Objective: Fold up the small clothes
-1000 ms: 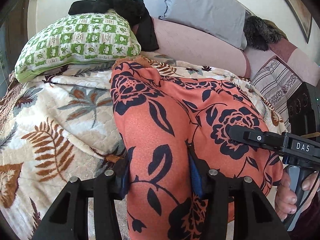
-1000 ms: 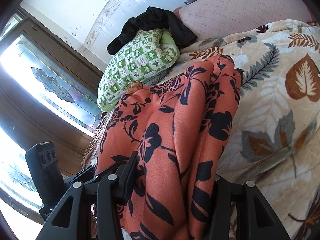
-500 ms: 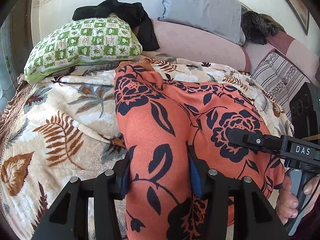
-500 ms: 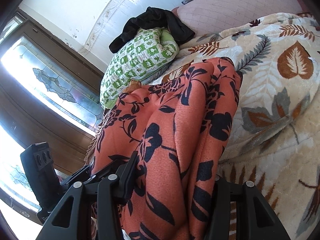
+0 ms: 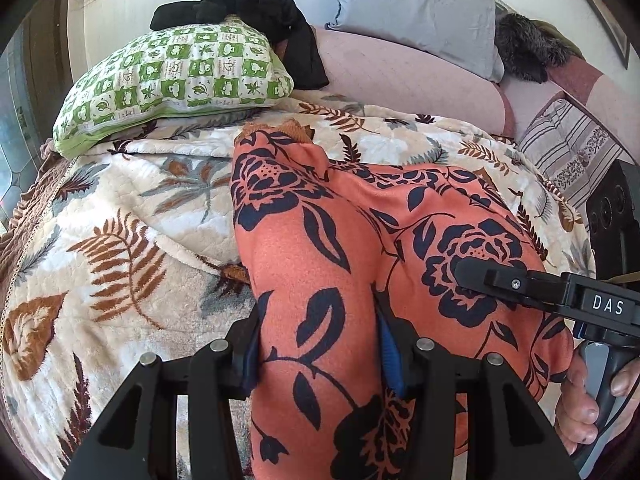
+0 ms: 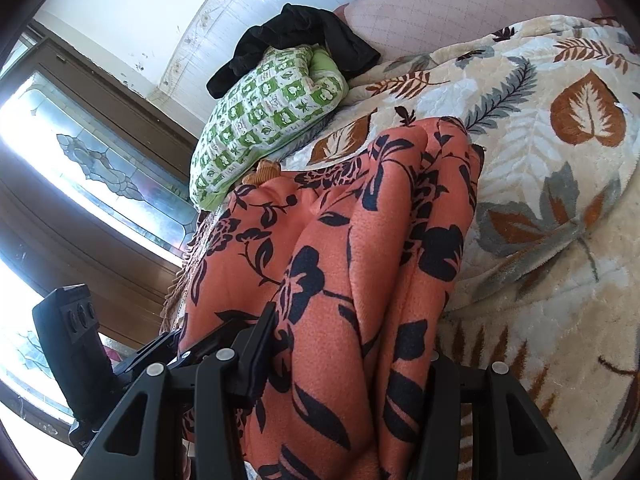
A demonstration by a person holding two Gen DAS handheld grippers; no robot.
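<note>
Left wrist: left gripper (image 5: 318,350) clamped on garment (image 5: 320,264) at 6 o'clock, cloth bulging between pads, fingertips buried. Garment draped toward 12 across blanket (image 5: 120,216), near end cut off below. At 3 o'clock, hand (image 5: 588,404) half out of frame. Right wrist: right gripper (image 6: 344,352) pinched on same garment, right finger hidden behind folds. Pillow (image 6: 268,120) at 11.

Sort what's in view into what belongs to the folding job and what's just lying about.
In the job:
- orange floral garment
- left gripper, shut on it
- right gripper, shut on it

Lying about:
- green checked pillow
- black cloth
- grey pillow
- leaf-print blanket
</note>
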